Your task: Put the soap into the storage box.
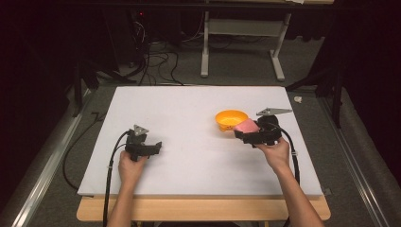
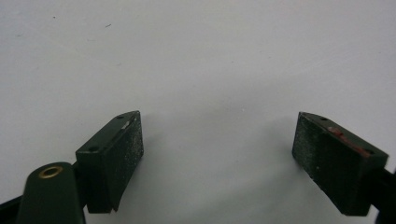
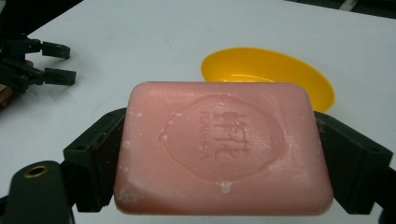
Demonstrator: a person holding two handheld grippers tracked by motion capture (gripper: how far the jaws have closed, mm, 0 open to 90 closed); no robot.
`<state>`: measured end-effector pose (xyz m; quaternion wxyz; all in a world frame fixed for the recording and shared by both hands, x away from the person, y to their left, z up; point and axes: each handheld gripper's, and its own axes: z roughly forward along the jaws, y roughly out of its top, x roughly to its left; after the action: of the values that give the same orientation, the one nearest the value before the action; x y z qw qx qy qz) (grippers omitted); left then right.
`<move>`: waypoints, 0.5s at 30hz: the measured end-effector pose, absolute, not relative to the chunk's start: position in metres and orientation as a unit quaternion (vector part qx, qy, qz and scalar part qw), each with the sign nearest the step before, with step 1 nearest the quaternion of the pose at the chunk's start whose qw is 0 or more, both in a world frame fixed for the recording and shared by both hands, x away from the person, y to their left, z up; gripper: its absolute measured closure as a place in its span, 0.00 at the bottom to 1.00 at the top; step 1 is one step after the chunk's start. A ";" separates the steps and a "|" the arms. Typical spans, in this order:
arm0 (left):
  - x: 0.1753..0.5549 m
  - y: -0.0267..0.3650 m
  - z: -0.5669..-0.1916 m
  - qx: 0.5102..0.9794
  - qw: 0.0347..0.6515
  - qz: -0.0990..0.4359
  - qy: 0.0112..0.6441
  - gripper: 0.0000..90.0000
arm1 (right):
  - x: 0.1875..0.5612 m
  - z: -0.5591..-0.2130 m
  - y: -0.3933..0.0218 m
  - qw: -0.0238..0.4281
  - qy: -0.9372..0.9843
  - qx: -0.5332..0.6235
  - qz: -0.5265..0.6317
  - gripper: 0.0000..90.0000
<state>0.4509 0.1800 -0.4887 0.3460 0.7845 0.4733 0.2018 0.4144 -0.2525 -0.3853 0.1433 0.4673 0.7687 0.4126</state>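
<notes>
Pink soap bar gripped crosswise above a white table, beside a yellow bowl.

The left gripper [image 1: 156, 147] rests low over the matte white table [image 1: 189, 109], its jaws spread wide with nothing between its rough dark pads [image 2: 133, 140]. To its right, the right gripper [image 1: 242, 132] is clamped on the soap [image 3: 219, 147], one pad on each short end, so the bar's long axis runs straight across from jaw to jaw. The soap is a rounded rectangle, smooth and waxy with pale flecks, its stamped oval face turned up toward the camera. Just beyond the soap sits the glossy yellow plastic bowl [image 3: 271, 70], round and shallow.
</notes>
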 end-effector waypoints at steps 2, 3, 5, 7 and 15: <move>0.451 0.180 -0.489 0.785 0.346 0.202 0.473 0.19 | 0.417 -0.384 -0.252 0.142 0.768 0.469 0.412 0.15; 0.451 0.180 -0.489 0.784 0.347 0.202 0.473 0.19 | 0.418 -0.383 -0.251 0.141 0.768 0.470 0.411 0.15; 0.451 0.180 -0.489 0.784 0.347 0.202 0.473 0.19 | 0.421 -0.382 -0.251 0.142 0.768 0.469 0.413 0.15; 0.451 0.180 -0.489 0.784 0.347 0.202 0.473 0.19 | 0.425 -0.381 -0.250 0.141 0.766 0.471 0.414 0.15; 0.451 0.180 -0.489 0.784 0.347 0.202 0.473 0.19 | 0.438 -0.382 -0.248 0.136 0.762 0.485 0.407 0.15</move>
<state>0.4509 0.1800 -0.4888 0.3469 0.7841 0.4734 0.2018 0.4375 -0.2483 -0.3823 0.1364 0.4849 0.7620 0.4069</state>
